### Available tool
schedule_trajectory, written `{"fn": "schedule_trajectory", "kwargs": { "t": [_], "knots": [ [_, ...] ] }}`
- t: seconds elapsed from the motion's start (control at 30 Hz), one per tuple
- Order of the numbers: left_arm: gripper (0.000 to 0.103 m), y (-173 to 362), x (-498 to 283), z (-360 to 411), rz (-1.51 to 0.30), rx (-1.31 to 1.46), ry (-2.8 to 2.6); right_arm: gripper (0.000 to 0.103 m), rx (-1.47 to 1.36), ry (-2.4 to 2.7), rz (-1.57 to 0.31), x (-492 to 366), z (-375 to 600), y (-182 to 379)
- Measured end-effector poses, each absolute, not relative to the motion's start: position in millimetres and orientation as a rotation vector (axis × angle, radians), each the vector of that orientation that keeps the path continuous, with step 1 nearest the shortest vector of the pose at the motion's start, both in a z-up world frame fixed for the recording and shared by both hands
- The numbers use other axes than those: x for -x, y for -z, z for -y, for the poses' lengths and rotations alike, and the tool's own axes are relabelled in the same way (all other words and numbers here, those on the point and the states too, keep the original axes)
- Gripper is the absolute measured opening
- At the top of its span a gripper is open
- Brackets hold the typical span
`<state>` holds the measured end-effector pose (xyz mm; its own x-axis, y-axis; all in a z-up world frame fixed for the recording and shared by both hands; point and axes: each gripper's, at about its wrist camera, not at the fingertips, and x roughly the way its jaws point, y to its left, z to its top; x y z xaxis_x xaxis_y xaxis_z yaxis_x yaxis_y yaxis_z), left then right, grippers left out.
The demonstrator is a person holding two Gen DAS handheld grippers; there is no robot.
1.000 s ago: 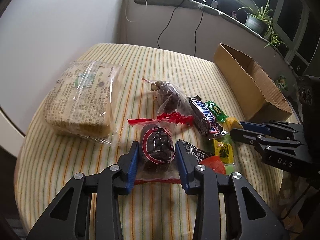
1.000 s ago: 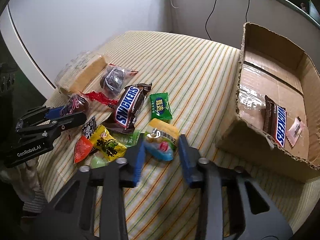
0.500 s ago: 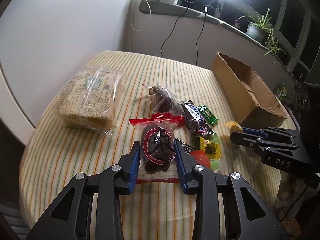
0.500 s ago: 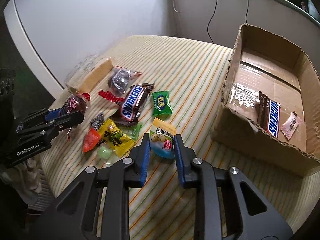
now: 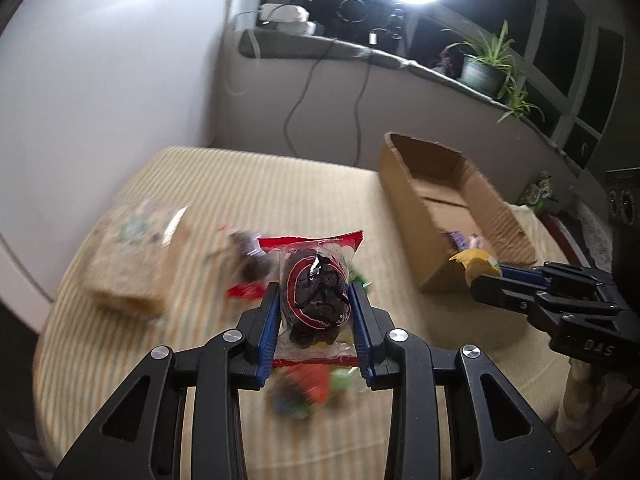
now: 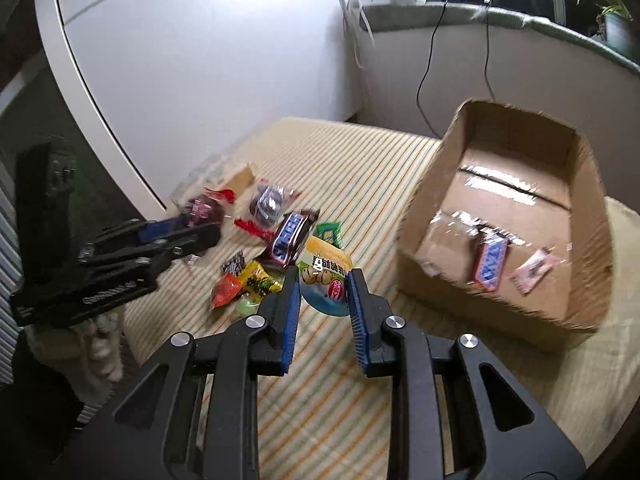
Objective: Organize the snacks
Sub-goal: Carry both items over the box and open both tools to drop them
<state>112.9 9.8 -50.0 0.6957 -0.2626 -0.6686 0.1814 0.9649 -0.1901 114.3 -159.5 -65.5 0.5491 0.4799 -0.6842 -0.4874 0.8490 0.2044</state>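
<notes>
Clearly light and crinkly, the dark snack pack [image 5: 316, 300] is pinched across its middle by the left gripper [image 5: 316, 320], the yellow packet [image 6: 326, 280] by the right gripper [image 6: 324, 312], both above the table [image 6: 360, 184] near the cardboard box [image 6: 516, 216].

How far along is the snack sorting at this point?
Early. Done: a Snickers bar and a pink sachet lie in the cardboard box. In hand: left gripper clamps a red-edged dark snack; right gripper clamps a yellow-blue packet. Left: the candy pile and the wrapped block.
</notes>
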Motion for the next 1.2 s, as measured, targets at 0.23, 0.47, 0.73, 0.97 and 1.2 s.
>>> {"fn": "schedule_trajectory", "kwargs": {
  "t": [0.23,0.47,0.73,0.97,1.2],
  "knots": [
    [0.032,36.3,-133.9,34.7,-0.736,0.086,0.317,0.024,-0.004,-0.522,-0.763,-124.0,201.7,44.1],
    [0.032,29.9,-160.4,77.9,-0.735,0.054,0.365,0.024,-0.013,-0.461,-0.762,-154.7,243.8,43.0],
    [0.032,33.7,-193.2,113.7,-0.768,0.031,0.381,0.024,-0.028,-0.417,-0.774,-196.2,278.2,49.7],
    [0.032,40.9,-217.9,135.7,-0.801,0.004,0.388,0.024,-0.051,-0.384,-0.792,-229.5,299.2,58.6],
    [0.032,45.1,-233.9,145.5,-0.82,-0.002,0.391,0.024,-0.048,-0.375,-0.811,-251.7,301.5,65.1]
  ]
}}
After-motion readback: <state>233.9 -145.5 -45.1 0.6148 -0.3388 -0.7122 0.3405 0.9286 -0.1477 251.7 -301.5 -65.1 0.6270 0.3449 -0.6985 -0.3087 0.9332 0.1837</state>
